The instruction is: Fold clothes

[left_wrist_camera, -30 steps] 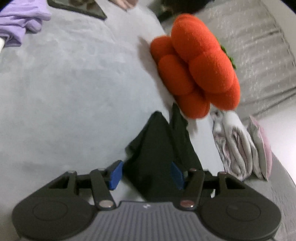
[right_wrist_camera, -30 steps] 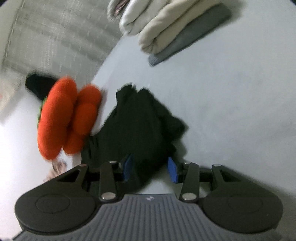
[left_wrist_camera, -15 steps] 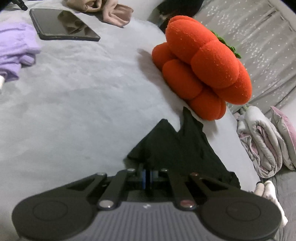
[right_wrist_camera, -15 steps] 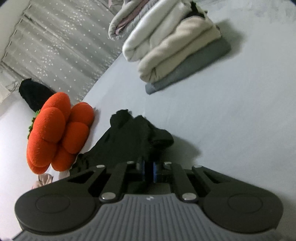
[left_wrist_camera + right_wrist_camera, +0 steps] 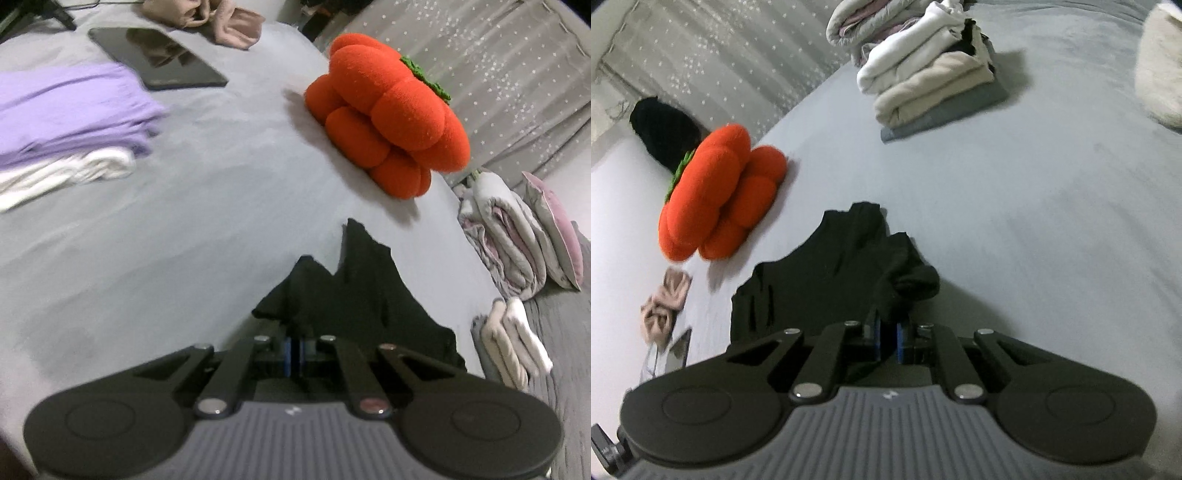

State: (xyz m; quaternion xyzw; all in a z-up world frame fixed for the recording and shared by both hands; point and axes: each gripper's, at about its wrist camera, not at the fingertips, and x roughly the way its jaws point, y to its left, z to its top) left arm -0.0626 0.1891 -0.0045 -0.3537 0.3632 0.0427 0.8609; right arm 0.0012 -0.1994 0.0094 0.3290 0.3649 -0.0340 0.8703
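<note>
Grey bed surface [image 5: 207, 221] spans both views and carries every item noted below. An orange pumpkin-shaped cushion [image 5: 388, 118] with a green stem stands near the far edge, beside a grey star-dotted curtain [image 5: 498, 74]. A stack of folded clothes [image 5: 934, 77] in white, beige and grey lies well apart from the cushion in the right wrist view. A folded purple garment [image 5: 66, 107] rests on a white one [image 5: 62, 173] at the left of the left wrist view, near a dark tablet [image 5: 155, 59].

The black garment [image 5: 354, 295], the task item, lies crumpled on the bed just in front of the cushion, one end raised toward the cameras.

Left gripper [image 5: 294, 352]: jaws drawn together, blue pads pinching an edge of the black garment. Right gripper [image 5: 888, 341]: jaws likewise closed, with a fold of the same garment clamped between the pads.

A crumpled beige cloth [image 5: 663, 302] lies beside the cushion.
</note>
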